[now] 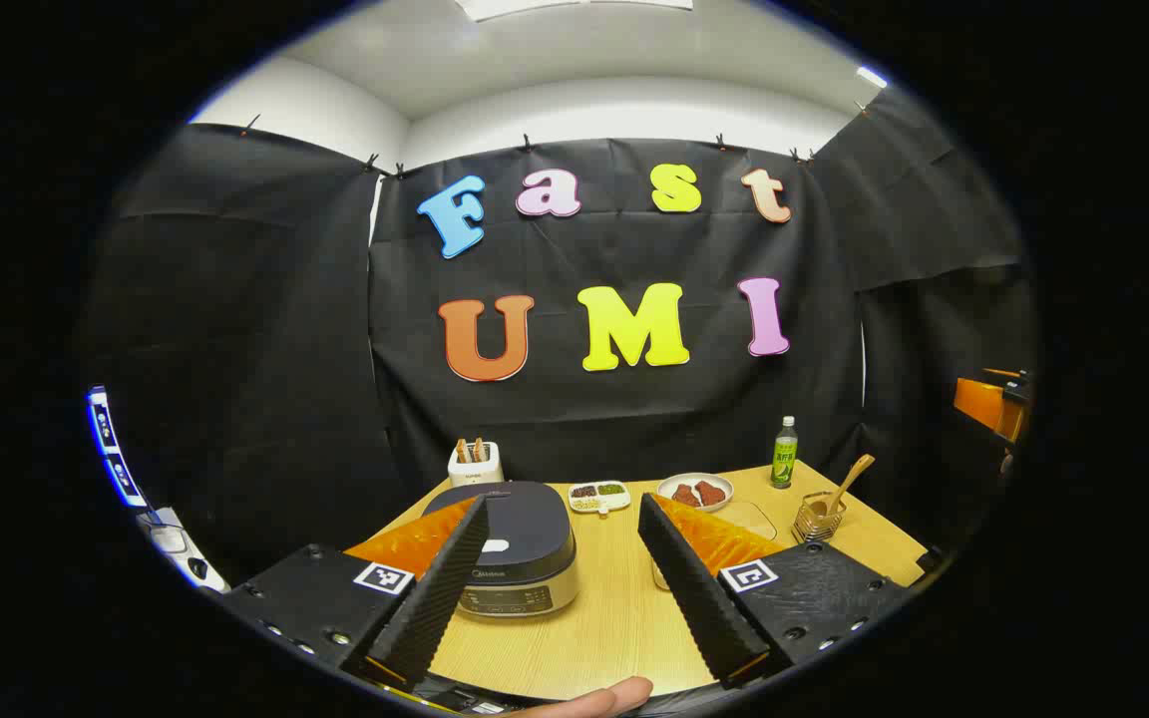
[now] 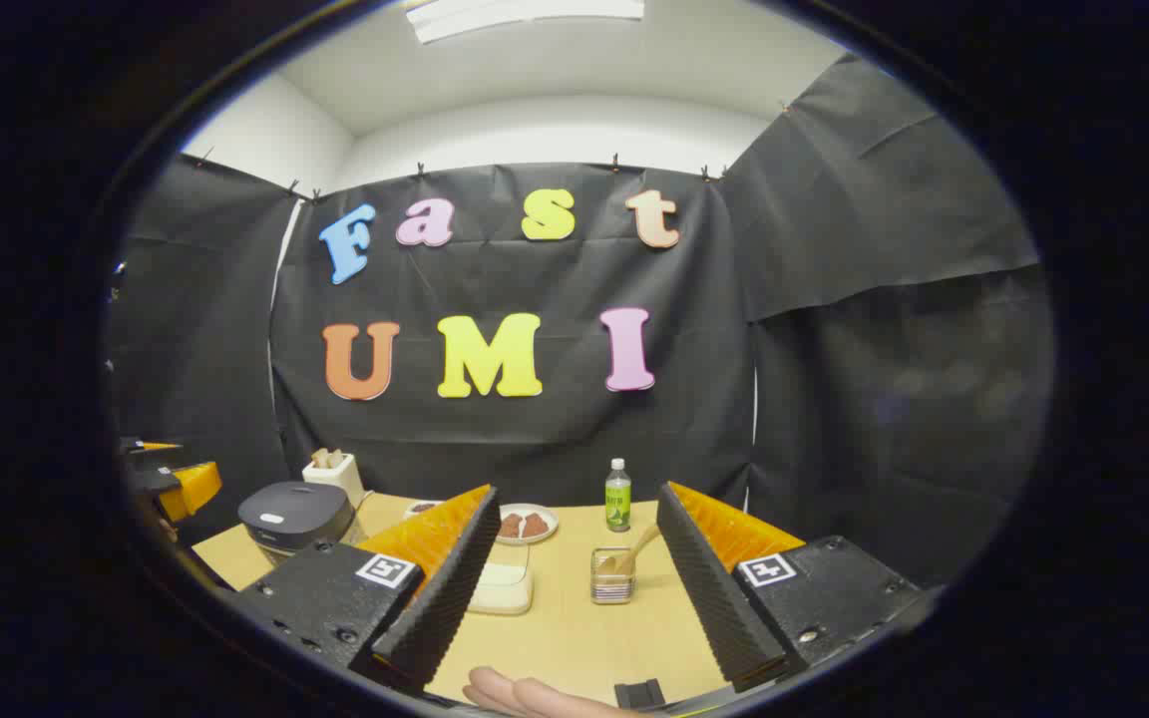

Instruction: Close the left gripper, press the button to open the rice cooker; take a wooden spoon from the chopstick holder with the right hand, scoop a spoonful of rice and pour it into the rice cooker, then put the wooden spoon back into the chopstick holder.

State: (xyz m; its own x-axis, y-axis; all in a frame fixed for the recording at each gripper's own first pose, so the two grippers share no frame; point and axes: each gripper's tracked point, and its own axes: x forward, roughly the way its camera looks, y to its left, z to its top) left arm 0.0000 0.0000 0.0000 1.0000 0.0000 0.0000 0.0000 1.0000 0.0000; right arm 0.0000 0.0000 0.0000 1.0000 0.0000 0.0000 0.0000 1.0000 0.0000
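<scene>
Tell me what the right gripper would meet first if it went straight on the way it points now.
Probably the wire chopstick holder with the wooden spoon in it, which sits between the open right gripper fingers, ahead on the table. Depth is unclear, though.
</scene>
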